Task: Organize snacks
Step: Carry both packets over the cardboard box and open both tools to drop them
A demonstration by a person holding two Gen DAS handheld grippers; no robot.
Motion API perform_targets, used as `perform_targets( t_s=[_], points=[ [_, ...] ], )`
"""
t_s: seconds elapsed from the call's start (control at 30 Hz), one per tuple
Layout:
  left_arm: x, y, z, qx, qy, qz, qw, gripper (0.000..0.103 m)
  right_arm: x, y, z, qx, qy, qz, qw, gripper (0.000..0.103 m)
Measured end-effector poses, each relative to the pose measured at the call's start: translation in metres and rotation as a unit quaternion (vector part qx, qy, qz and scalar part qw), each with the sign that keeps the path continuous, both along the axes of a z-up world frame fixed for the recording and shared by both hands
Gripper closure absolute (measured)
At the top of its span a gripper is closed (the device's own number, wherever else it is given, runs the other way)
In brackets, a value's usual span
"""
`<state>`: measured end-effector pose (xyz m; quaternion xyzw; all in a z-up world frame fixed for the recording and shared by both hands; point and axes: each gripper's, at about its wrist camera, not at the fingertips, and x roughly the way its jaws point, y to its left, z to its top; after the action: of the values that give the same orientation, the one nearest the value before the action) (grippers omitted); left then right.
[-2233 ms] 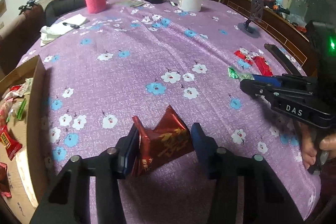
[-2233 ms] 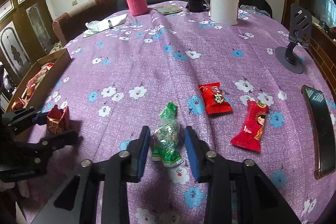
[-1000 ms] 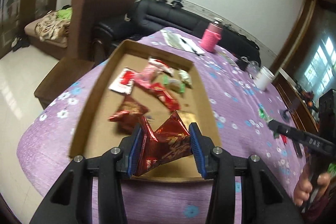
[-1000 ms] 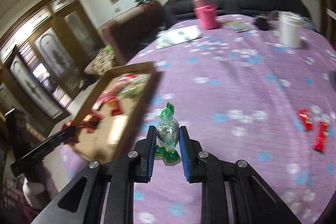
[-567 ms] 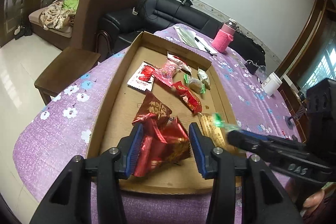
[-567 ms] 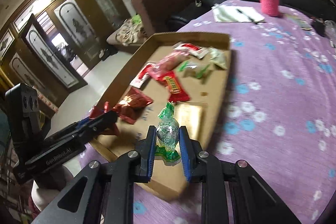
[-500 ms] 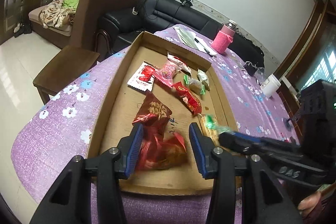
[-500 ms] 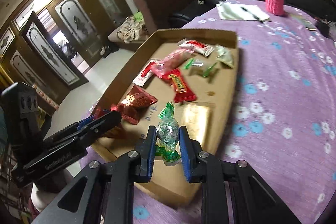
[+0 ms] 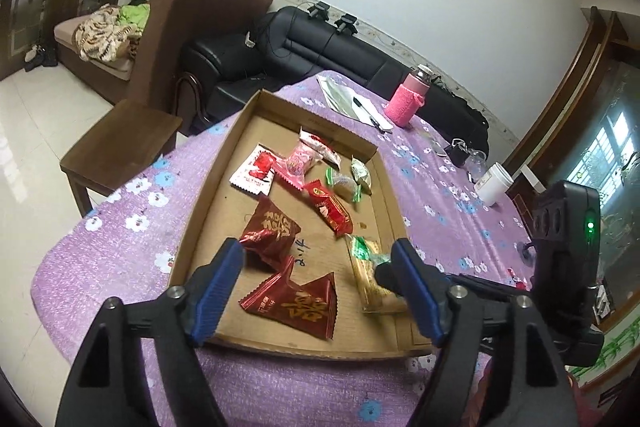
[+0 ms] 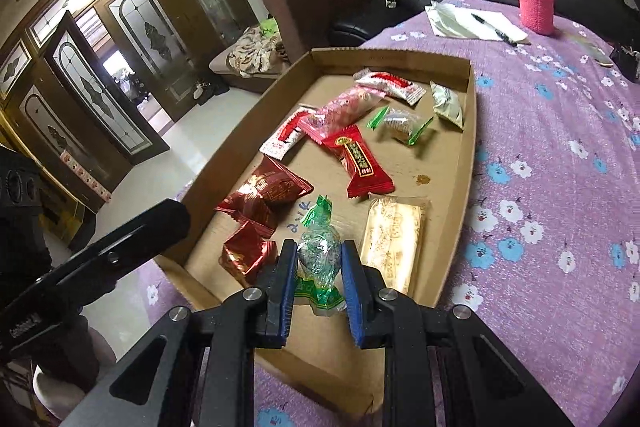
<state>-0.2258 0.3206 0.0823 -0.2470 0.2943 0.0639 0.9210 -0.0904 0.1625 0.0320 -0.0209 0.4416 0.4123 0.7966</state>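
2 grippers over the tray — left gripper just spread, nothing between; right gripper pinching a green candy.

Both wrist cameras hang close above the near end of the cardboard tray, angled downward along its length. The left looks from the tray's left side, the right from its right; they share the tray.

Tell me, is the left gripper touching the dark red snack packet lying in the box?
Apart. The left wrist view shows the left gripper with jaws spread wide, cardboard visible between each pad and the dark red snack packet.
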Motion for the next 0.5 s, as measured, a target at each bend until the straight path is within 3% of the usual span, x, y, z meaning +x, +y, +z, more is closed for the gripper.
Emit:
perform_targets(
  t_s=[0.07, 0.2, 0.5],
  points=[
    [-0.002, -0.003, 0.005, 0.008, 0.000, 0.017, 0.9998, 0.015, -0.001, -0.008, 0.004, 0.013, -0.002, -0.005, 1.000, 0.078],
    [-0.003, -0.008, 0.011, 0.015, 0.001, 0.025, 0.9996, 0.014, 0.000, -0.022, 0.009, 0.029, 0.000, -0.011, 1.000, 0.078],
    [0.007, -0.052, 0.028, 0.076, 0.021, 0.004, 0.9969, 0.012, 0.003, -0.079, 0.027, 0.051, -0.021, -0.049, 0.997, 0.078]
  ],
)
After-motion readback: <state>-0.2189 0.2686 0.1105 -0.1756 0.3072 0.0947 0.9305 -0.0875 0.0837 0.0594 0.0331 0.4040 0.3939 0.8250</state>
